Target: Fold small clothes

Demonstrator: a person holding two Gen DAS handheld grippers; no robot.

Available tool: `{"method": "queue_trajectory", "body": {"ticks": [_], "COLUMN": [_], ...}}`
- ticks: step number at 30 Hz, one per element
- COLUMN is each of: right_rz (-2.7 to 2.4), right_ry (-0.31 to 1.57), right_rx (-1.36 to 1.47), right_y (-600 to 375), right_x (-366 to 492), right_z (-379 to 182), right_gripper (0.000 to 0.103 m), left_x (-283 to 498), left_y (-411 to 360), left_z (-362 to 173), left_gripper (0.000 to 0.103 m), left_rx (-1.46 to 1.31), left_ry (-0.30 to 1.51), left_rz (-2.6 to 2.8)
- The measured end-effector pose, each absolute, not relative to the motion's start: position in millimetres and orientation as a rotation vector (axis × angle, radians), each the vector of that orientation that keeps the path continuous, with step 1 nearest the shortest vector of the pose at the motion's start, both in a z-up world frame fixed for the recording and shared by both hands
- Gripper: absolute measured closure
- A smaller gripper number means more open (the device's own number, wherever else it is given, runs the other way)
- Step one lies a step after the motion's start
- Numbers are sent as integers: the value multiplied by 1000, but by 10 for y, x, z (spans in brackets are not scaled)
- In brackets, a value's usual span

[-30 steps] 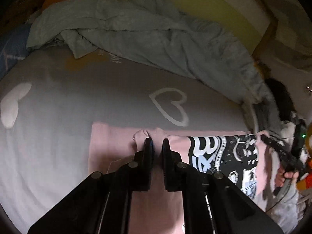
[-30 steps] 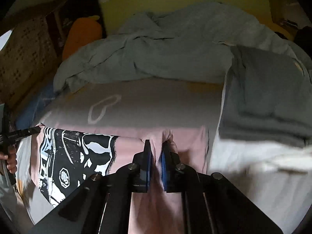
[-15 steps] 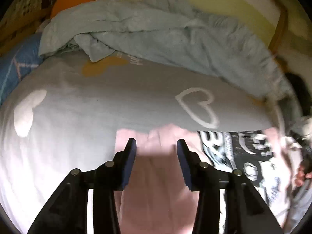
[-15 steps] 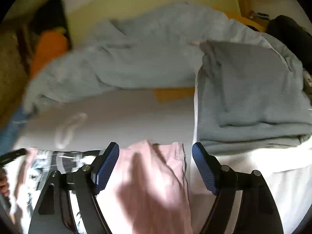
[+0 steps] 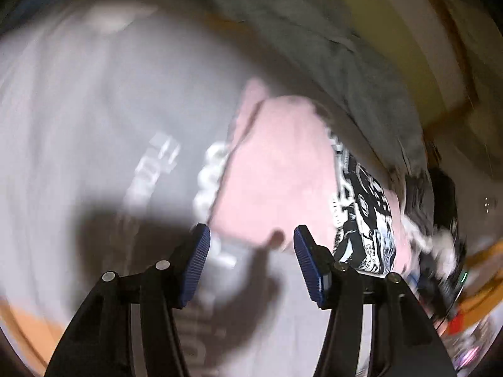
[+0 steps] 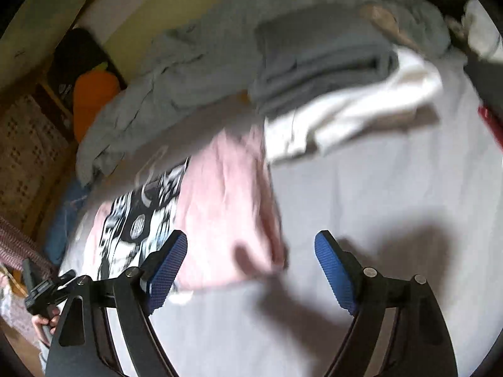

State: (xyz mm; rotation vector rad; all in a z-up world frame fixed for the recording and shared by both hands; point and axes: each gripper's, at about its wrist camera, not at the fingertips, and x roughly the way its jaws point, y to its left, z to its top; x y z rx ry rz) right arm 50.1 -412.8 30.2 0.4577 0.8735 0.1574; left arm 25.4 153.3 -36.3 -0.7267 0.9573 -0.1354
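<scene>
A pink garment [image 5: 276, 176] with a black-and-white print [image 5: 361, 207] lies flat on the grey bed sheet [image 5: 78, 125]. My left gripper [image 5: 251, 238] hovers at the garment's near edge with its jaws opening. Nothing is pinched between its blue pads [image 5: 196, 264]. In the right wrist view the same pink garment [image 6: 226, 207] lies ahead, its print [image 6: 138, 223] on the left. My right gripper [image 6: 251, 245] stands wide over the garment's near right corner, still opening, with no cloth gripped. The left gripper [image 6: 47, 286] shows at the lower left of that view, in a hand. Both views are motion-blurred.
A rumpled grey-blue blanket [image 6: 176, 72] runs along the far side of the bed. A folded grey garment [image 6: 320, 53] and a white one [image 6: 361, 106] lie beyond the pink garment's right side. An orange cushion [image 6: 94, 97] sits at the back left by the yellow wall [image 5: 418, 56].
Both grippers were shut on the pink fabric's far fold. They have let go, opened wide and drawn back to its near edge, rolling as they went. The garment now lies flat.
</scene>
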Motion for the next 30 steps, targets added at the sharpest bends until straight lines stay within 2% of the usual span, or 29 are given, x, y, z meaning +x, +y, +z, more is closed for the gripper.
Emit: {"method": "queue_trajectory", "body": {"ticks": [6,8,10,12,14,16,23,27,30], "right_rz": [218,263,299,249,176,180,154,111,28], "right_ry": [951,938,910,911,914,878,759,806,861], "right_rx": [579,578,621,636,534,512,534,521,475], "right_y": [-4114,-4047,-4055,-4095,-4055,-4061,-4103,-4139,-4108], "right_x": [550,569,611,660,666,562,-84,-557,-757], "right_z": [-22,-37,-64,-131,-123,-56,325,282,104], "right_gripper": [19,19,25,44,90,99,99,99,99], "left_x": [237,309,345,376,315,222,-312,-613,-800], "left_y": [1604,1624,1667,1668,1656,1659,1592,1530,1468], "left_z": [-514,-537,-569,-631,-603,-493,-93,-211,-281], "left_gripper": [48,54,97,98,99,99,100,99,96], "left_rx": [-898,-910,-859,-854,-854,-809,-710,-645,-596], "left_ry": [937,900,878,870,848,814,755,857,826], "left_rz": [-148,-139,-71,-69,-76,-62,-75,-38,-1]}}
